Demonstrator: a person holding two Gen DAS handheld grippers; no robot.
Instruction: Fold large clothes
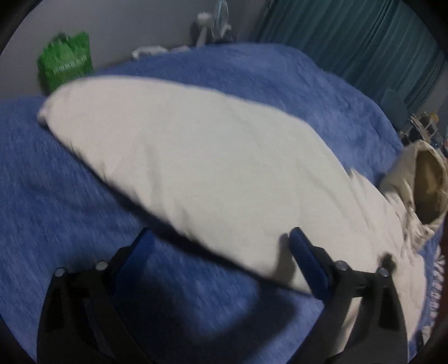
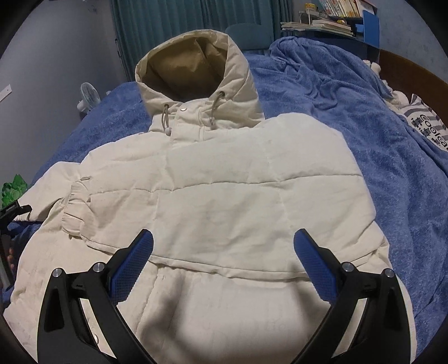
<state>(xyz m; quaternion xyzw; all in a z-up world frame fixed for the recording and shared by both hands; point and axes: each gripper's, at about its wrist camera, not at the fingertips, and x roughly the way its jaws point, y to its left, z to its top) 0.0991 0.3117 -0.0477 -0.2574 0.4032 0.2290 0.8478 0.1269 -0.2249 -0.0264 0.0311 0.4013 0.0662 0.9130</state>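
Observation:
A cream padded jacket [image 2: 224, 190] lies front up on the blue blanket [image 2: 364, 126], its hood [image 2: 193, 64] standing open at the far end. One sleeve is folded across the chest, with its gathered cuff [image 2: 74, 207] at the left. My right gripper [image 2: 224, 233] hovers open over the lower front with nothing between its fingers. In the blurred left wrist view a long cream sleeve [image 1: 182, 156] stretches across the blanket [image 1: 56, 182], and the hood [image 1: 428, 190] shows at the right. My left gripper [image 1: 221, 231] is open at the sleeve's near edge, the pads not pressing on it.
A green bag [image 1: 65, 64] and a small fan [image 1: 218, 25] stand beyond the bed by the wall. Teal curtains [image 2: 168, 22] hang behind. A shelf of books [image 2: 330, 16], a wooden headboard [image 2: 406, 64] and a striped cloth [image 2: 428, 123] are at the right.

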